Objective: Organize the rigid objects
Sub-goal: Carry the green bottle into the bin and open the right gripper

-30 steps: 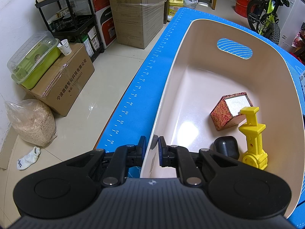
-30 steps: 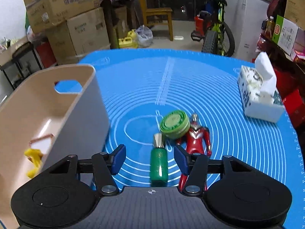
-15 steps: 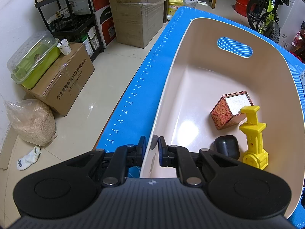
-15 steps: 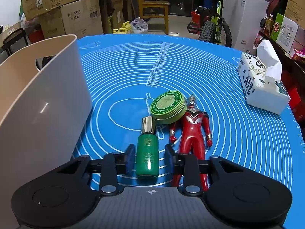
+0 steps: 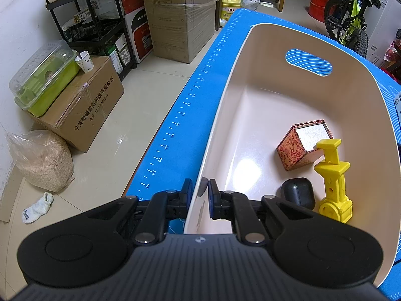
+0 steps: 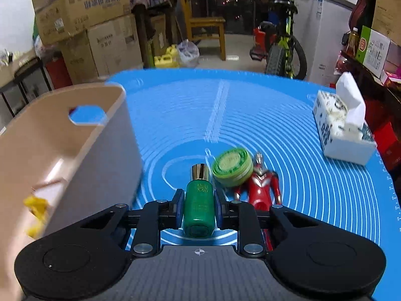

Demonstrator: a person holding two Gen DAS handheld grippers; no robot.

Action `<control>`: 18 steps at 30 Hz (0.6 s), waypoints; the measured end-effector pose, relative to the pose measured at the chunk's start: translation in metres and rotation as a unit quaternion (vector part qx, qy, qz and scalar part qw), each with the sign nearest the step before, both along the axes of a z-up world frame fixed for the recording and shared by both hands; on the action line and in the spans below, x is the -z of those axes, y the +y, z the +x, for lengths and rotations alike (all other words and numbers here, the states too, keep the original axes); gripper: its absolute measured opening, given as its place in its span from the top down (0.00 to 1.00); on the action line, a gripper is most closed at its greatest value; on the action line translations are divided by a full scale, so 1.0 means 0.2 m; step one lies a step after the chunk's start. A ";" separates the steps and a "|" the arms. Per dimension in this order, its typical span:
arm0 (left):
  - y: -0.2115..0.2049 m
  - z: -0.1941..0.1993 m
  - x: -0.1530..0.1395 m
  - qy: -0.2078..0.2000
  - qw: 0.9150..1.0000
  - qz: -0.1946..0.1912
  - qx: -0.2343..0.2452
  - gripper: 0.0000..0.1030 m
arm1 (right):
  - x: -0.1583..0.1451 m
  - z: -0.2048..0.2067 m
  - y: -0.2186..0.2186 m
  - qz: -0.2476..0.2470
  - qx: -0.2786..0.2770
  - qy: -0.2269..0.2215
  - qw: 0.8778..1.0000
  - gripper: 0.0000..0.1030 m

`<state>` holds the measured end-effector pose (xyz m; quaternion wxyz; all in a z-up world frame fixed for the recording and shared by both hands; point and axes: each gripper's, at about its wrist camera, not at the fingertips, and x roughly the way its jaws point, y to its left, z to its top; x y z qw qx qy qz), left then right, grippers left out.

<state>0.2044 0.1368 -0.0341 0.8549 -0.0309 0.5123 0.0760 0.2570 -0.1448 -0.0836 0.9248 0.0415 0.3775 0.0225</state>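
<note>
Green bottle (image 6: 199, 204) sits clamped between the two blue pads of the right gripper (image 6: 198, 207), its gold cap pointing forward beyond the fingertips and its base toward the camera; whether it clears the blue mat (image 6: 288, 130) cannot be told. Just ahead and to the right of the fingers lies a round green tin (image 6: 232, 166), touching a red figure (image 6: 263, 188) stretched on its back beside the right finger. Farther right, well apart, stands a tissue box (image 6: 343, 128). To the left of the fingers rises the beige bin (image 6: 95, 150) (blurred in this view). The left gripper (image 5: 200, 197) pinches the bin's near wall (image 5: 220, 135), one pad outside and one inside. Inside the bin, right of those fingers, are a dark rounded case (image 5: 298, 193), a yellow plastic toy (image 5: 333, 183) and a red patterned box (image 5: 304, 148), clustered together.
</note>
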 end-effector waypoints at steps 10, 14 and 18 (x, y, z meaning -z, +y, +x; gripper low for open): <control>0.00 0.00 0.00 0.000 1.000 -0.001 -0.001 0.86 | -0.34 -0.15 0.18 0.041 -0.059 -0.086 0.994 0.67; 0.00 0.00 0.00 0.000 1.000 -0.001 -0.001 0.86 | -0.40 -0.21 0.30 0.045 -0.104 -0.097 0.989 0.67; 0.00 0.00 0.00 0.000 1.000 -0.001 0.000 0.86 | -0.42 -0.25 0.43 0.052 -0.153 -0.085 0.983 0.67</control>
